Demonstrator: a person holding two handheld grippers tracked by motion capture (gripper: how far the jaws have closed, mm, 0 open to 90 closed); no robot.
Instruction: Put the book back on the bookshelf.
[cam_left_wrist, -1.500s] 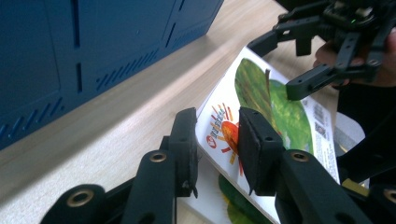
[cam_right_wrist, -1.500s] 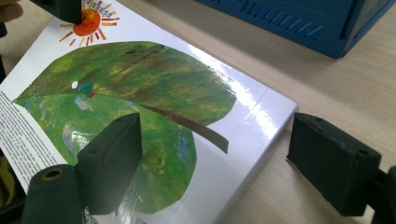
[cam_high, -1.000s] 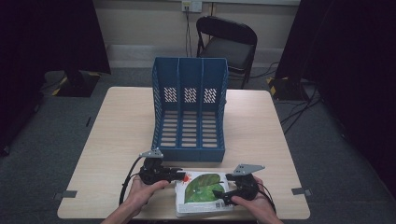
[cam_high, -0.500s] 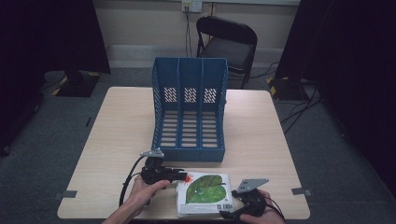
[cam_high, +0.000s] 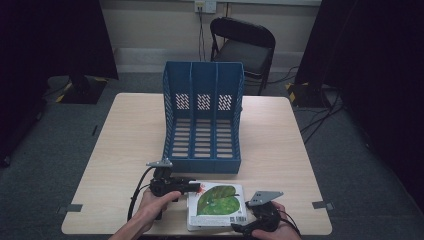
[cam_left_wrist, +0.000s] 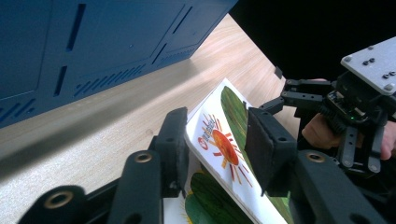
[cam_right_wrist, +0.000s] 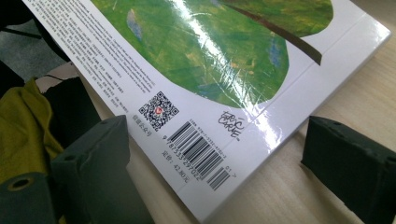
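The table (cam_high: 125, 150) has a blue file rack (cam_high: 202, 115) on it, and the book (cam_high: 217, 205) lies flat just in front at the near edge. Left gripper (cam_high: 192, 187) straddles the book's corner, jaws just been opening, one pad clear; right gripper (cam_high: 243, 228) gapes wide, gripping nothing

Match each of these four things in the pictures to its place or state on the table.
Things:
1. blue plastic three-slot file rack
2. glossy white book with a green leaf cover
3. left gripper
4. right gripper

Places or states:
A. black fingers wide open, one on each side of the barcode corner, not touching it
B. stands upright at the middle of the table, slots empty
C. black fingers either side of the raised cover edge with the red sun
D. lies near the table's front edge

Pairs: 1-B, 2-D, 3-C, 4-A
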